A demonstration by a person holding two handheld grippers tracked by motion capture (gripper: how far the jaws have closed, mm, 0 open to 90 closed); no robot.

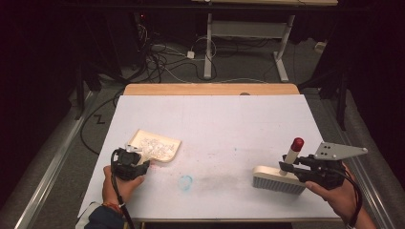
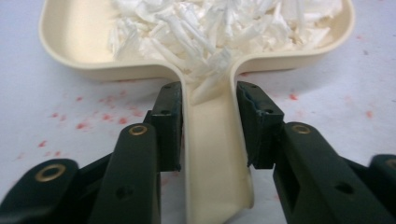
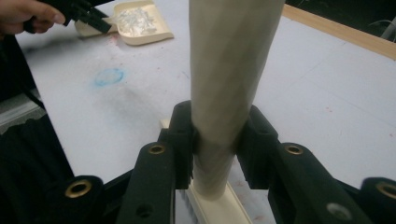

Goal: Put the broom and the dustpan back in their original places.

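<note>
A cream dustpan [image 1: 165,155] [image 2: 70,60] [image 3: 154,35] full of white paper shreds [image 1: 155,144] [image 2: 210,28] lies on the white table at the front left. Its handle [image 2: 210,140] runs between the jaws of my left gripper [image 1: 142,162] [image 2: 208,93] [image 3: 100,23]. The pads stand close along its sides, with a thin gap at the right pad, so the gripper is open. At the front right, my right gripper [image 1: 285,166] [image 3: 217,116] is shut on the upright, red-tipped handle [image 1: 292,150] [image 3: 233,56] of a cream hand brush [image 1: 279,180], which stands bristles-down on the table.
A blue chalk ring [image 1: 186,181] [image 3: 108,76] marks the sheet between the dustpan and the brush. Faint red specks [image 2: 84,125] dot the surface near the pan. A wooden edge [image 1: 210,89] runs along the far side. Beyond it are cables [image 1: 162,57] and desk legs [image 1: 208,47].
</note>
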